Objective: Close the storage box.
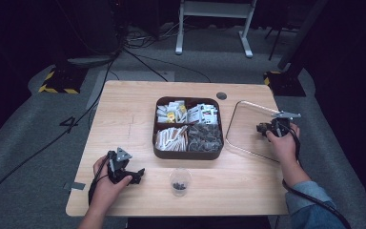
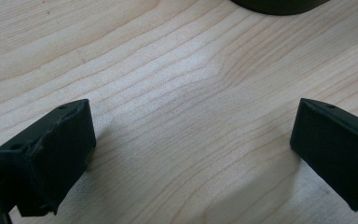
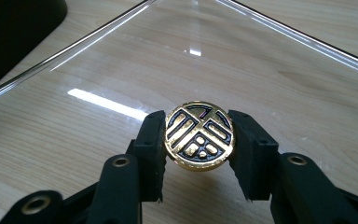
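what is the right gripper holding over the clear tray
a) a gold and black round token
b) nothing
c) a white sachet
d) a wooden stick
a: in the right gripper view, the right gripper has its two black jaws pressed on the edges of a round gold and black token, above the clear tray.

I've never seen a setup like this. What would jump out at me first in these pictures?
Probably the round gold disc with a black pattern, pinched between the two black jaws of the right tool above a clear tray on the table's right side. Next, the dark four-compartment box of packets and sticks in the middle of the wooden table, with a small clear cup in front of it. The left tool rests open near the table's near-left edge.
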Demonstrator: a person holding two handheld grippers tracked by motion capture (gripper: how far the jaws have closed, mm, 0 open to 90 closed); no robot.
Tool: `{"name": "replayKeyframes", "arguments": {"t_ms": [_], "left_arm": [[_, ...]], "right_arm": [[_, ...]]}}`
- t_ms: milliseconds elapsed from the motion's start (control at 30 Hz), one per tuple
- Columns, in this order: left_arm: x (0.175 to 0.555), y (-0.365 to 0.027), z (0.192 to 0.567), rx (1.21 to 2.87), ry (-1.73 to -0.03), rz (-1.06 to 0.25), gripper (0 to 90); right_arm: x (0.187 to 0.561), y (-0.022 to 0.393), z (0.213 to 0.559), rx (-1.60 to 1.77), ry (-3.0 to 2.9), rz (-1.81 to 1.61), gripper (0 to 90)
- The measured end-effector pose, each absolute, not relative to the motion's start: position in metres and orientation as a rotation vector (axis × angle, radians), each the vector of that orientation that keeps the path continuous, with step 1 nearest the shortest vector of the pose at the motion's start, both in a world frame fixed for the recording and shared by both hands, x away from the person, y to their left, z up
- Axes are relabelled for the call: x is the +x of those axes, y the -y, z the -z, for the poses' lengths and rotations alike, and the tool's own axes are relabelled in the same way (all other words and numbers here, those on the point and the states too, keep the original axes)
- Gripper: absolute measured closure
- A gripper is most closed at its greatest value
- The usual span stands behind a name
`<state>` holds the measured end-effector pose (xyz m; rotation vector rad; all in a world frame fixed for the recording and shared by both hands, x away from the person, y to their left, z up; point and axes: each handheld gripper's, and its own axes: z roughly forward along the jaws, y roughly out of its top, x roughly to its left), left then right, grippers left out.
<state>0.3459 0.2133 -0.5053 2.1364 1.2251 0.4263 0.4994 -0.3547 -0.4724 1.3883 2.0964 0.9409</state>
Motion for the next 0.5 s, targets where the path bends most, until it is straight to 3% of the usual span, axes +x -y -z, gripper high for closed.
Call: {"name": "replayKeyframes", "arguments": {"t_ms": [500], "left_arm": [[0.346, -0.213, 0.505, 2.135, -1.225, -0.427, 0.4]], "right_arm": [[0.496, 0.36, 0.439, 1.352, -2.046, -1.034, 58.8]]}}
